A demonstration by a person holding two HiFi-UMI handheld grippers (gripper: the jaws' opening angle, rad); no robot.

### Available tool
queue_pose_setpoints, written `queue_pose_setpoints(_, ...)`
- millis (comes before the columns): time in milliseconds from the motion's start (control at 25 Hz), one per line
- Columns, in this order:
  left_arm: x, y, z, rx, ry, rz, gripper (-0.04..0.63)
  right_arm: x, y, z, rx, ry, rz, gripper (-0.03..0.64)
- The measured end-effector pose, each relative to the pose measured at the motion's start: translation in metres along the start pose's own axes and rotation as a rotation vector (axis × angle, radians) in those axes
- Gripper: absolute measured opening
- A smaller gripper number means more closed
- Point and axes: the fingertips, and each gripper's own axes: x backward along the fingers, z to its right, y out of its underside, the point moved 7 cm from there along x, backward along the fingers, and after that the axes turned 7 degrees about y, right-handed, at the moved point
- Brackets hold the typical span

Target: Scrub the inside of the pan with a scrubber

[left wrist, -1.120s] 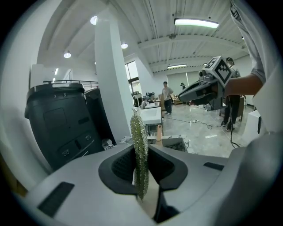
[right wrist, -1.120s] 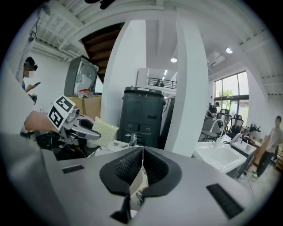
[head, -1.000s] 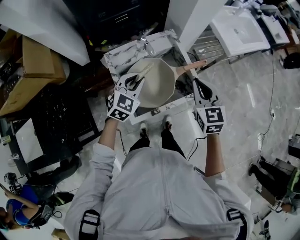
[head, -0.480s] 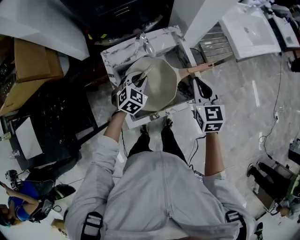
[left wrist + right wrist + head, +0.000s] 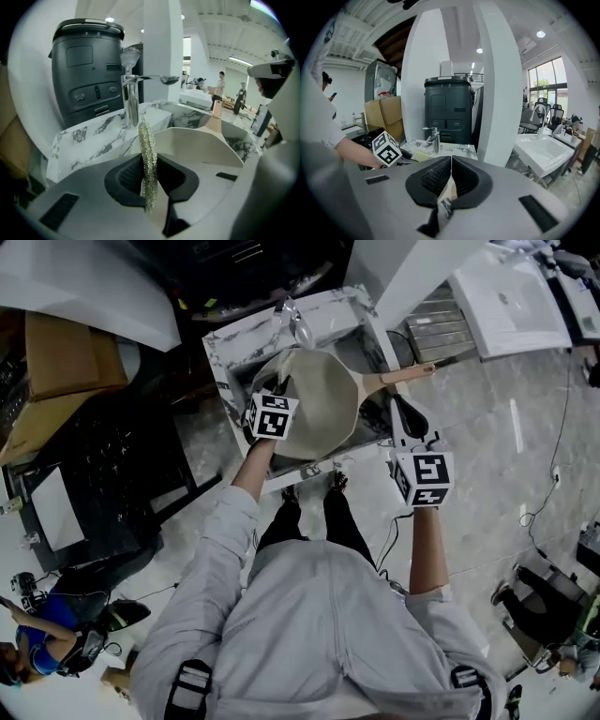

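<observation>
in the marble sink (image 5: 234,348), a pale pan (image 5: 323,404) is lying, hiding the basin floor. the left gripper (image 5: 149,173) is pinching a glittery scrubber (image 5: 148,147) at the pan's rim. the right gripper (image 5: 450,173) is hovering with its jaws pressing together.

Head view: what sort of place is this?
Likely a workshop or showroom, not a home: a marble-look sink stand with a faucet stands beside cardboard boxes, with office chairs beyond.

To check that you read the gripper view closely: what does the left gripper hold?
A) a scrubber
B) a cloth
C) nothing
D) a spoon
A: a thin, glittery scrubber stands clamped in the left gripper, in front of the pan.
</observation>
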Motion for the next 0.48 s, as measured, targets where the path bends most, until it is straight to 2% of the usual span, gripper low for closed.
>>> queue_pose_setpoints(120, -0.010, 0.007, -0.006, 0.051, -0.065, 0.010, 0.064, -0.002, 0.004, 0.001, -0.005, -0.003, -0.005, 0.035)
queue_pose_setpoints(480, -0.042, 0.016, -0.007, 0.044, -0.149, -0.009, 0.064, -0.010, 0.015, 0.009, -0.010, 0.000, -0.027, 0.035)
